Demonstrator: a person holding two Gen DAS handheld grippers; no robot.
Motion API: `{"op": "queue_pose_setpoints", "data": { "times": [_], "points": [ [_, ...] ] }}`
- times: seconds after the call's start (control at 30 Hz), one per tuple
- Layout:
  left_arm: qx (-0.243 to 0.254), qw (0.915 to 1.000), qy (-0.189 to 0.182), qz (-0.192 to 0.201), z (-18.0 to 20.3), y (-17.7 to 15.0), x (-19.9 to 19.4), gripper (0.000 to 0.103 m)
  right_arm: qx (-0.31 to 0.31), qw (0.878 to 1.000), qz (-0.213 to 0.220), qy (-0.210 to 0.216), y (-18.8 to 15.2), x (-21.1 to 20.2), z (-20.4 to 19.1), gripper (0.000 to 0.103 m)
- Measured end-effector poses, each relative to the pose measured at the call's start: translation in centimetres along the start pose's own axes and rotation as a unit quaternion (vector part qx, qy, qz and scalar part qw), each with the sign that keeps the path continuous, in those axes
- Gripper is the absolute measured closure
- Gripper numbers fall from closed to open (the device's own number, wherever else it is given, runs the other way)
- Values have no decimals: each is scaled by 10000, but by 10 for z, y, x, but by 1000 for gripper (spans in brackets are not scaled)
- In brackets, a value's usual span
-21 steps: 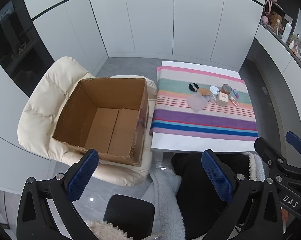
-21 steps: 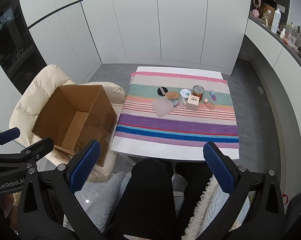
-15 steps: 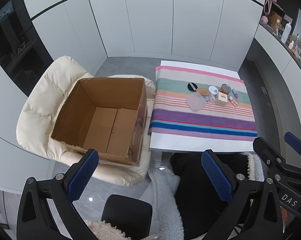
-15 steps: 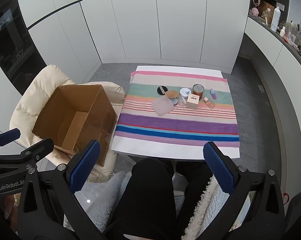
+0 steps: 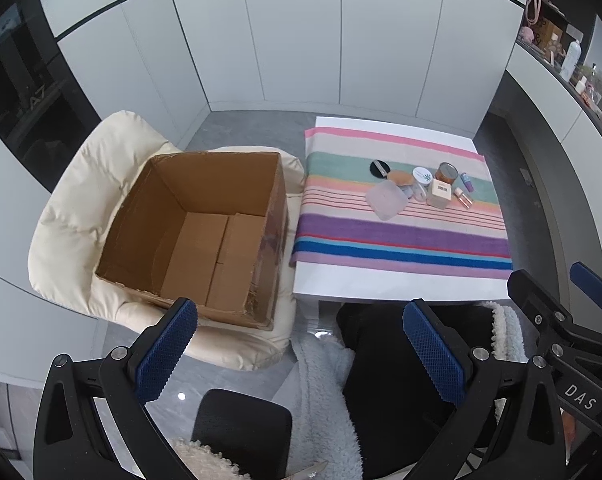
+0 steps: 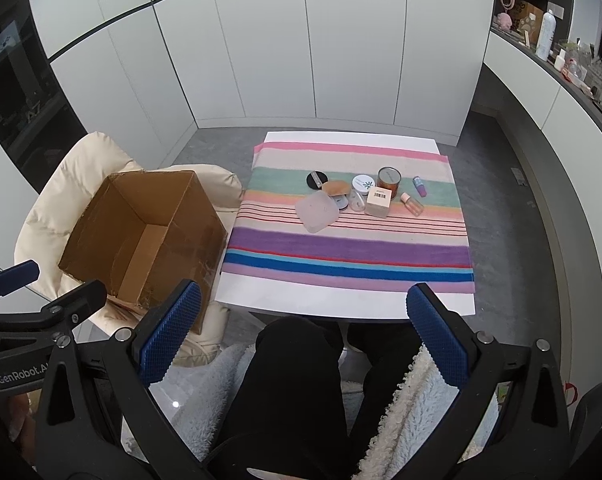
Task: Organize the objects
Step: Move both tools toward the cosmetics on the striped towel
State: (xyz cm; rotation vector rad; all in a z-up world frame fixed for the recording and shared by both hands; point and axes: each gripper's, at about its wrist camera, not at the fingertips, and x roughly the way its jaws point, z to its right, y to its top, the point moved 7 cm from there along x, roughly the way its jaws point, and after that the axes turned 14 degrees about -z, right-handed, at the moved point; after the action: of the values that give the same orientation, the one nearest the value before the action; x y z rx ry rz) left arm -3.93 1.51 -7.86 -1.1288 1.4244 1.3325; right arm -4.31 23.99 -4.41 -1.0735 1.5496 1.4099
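Several small cosmetics sit in a cluster on the striped cloth [image 6: 349, 248]: a translucent pink square case [image 6: 317, 212], a black round compact [image 6: 316, 179], a tan puff [image 6: 336, 188], a white jar [image 6: 363, 184], an amber jar [image 6: 388, 178], a beige barcoded box [image 6: 379, 202], and small pink [image 6: 412, 204] and purple [image 6: 419, 186] bottles. An empty open cardboard box [image 5: 205, 232] rests on a cream chair [image 5: 81, 184] left of the table. My left gripper [image 5: 299, 312] and right gripper [image 6: 304, 294] are open, empty, held above the person's lap, well short of the items.
The white table [image 6: 341, 300] stands ahead with grey floor around it. White cabinet fronts [image 6: 301, 60] close off the back. A shelf with bottles [image 6: 549, 36] runs along the right. The person's dark legs [image 6: 293, 380] and fleece garment [image 6: 421, 400] fill the foreground.
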Motion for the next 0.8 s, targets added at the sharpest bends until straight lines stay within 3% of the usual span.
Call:
{"op": "queue_pose_setpoints", "data": {
  "times": [0.4, 0.8],
  "points": [
    [95, 9993, -312, -174, 30, 3, 4, 0, 145, 9999, 8, 0, 0, 2, 28, 0],
    [347, 9992, -131, -142, 76, 25, 13, 0, 436, 9988, -51, -235, 5, 10, 90, 0]
  ]
}}
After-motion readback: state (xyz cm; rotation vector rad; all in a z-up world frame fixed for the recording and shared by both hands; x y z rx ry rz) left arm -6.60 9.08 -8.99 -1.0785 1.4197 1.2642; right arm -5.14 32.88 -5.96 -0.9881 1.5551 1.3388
